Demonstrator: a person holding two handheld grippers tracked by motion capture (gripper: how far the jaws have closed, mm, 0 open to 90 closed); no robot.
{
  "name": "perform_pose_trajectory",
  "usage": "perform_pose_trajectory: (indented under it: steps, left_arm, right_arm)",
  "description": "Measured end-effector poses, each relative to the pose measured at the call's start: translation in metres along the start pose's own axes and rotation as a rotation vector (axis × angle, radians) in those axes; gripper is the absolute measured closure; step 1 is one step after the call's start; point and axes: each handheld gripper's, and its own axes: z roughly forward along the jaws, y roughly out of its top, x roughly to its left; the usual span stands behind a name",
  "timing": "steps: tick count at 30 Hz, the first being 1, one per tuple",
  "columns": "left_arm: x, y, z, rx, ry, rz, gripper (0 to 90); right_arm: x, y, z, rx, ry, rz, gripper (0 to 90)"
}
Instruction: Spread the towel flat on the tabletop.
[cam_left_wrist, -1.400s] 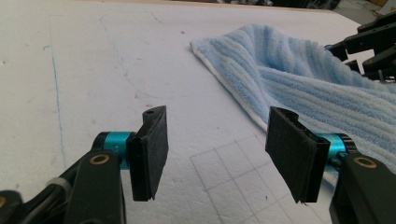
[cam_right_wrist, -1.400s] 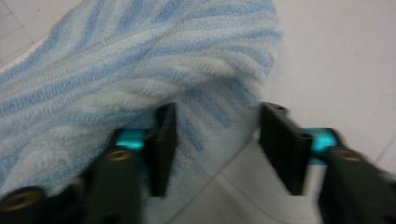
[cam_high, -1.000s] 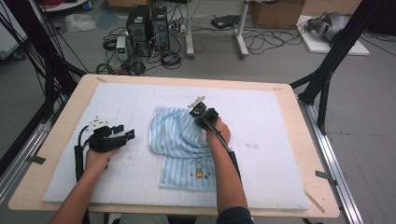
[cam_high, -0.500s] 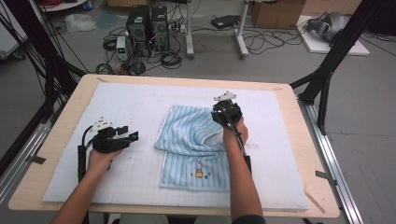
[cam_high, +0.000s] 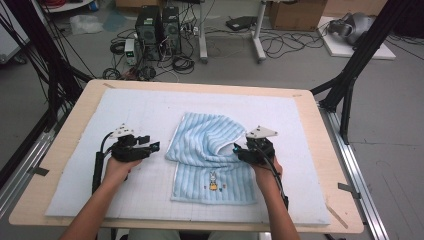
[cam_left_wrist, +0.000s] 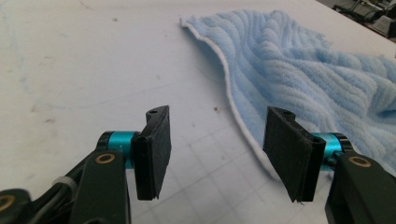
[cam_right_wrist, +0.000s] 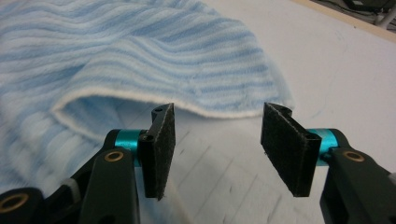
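You see ribbed, fluffy terry cloth on the towel (cam_high: 210, 150), matt white padding (cam_high: 150, 110) over the wooden table (cam_high: 320, 145).

Illumination is even, diffuse and bright across the white mat (cam_high: 150, 115); no hard shadows or glare appear. The high view is soft and low in detail, with mild bending of straight lines toward the edges. In both gripper views the towel (cam_left_wrist: 299, 70) close by is sharp, while its far parts and the background beyond the table blur. The black pads (cam_right_wrist: 161, 140) cast faint shadows.
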Motion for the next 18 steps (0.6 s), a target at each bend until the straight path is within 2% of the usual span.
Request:
perform_pose_trajectory:
  steps: [3,6,7,11,12,13,14,15,18]
  left_arm:
    - [-0.004,0.010,0.015,0.019,-0.004,0.006,42.9]
    - [-0.007,0.020,0.031,0.035,-0.004,0.000,42.9]
    - [-0.009,0.023,0.036,0.050,-0.003,0.004,42.8]
    - [-0.016,0.031,0.058,0.094,0.009,0.048,42.3]
    - [-0.019,0.031,0.068,0.115,0.017,0.056,42.3]
    - [-0.019,0.031,0.068,0.115,0.017,0.056,42.1]
    - [-0.022,0.029,0.077,0.145,0.022,0.064,42.1]
    - [-0.024,0.028,0.081,0.163,0.033,0.077,42.3]
    - [-0.026,0.030,0.084,0.168,0.055,0.096,46.8]
  right_arm:
    - [-0.001,-0.012,-0.011,-0.042,0.013,0.023,44.6]
    - [-0.002,-0.015,-0.014,-0.046,0.020,0.021,44.6]
    - [-0.003,-0.016,-0.016,-0.056,0.028,0.034,44.3]
    - [-0.004,-0.016,-0.019,-0.067,0.034,0.026,43.9]
    - [-0.004,-0.017,-0.020,-0.067,0.038,0.018,43.5]
    - [-0.004,-0.017,-0.020,-0.067,0.038,0.018,43.5]
    - [-0.005,-0.018,-0.020,-0.070,0.046,0.017,42.8]
    - [-0.005,-0.019,-0.020,-0.070,0.047,0.015,42.6]
    - [-0.007,-0.019,-0.020,-0.074,0.055,0.014,41.8]
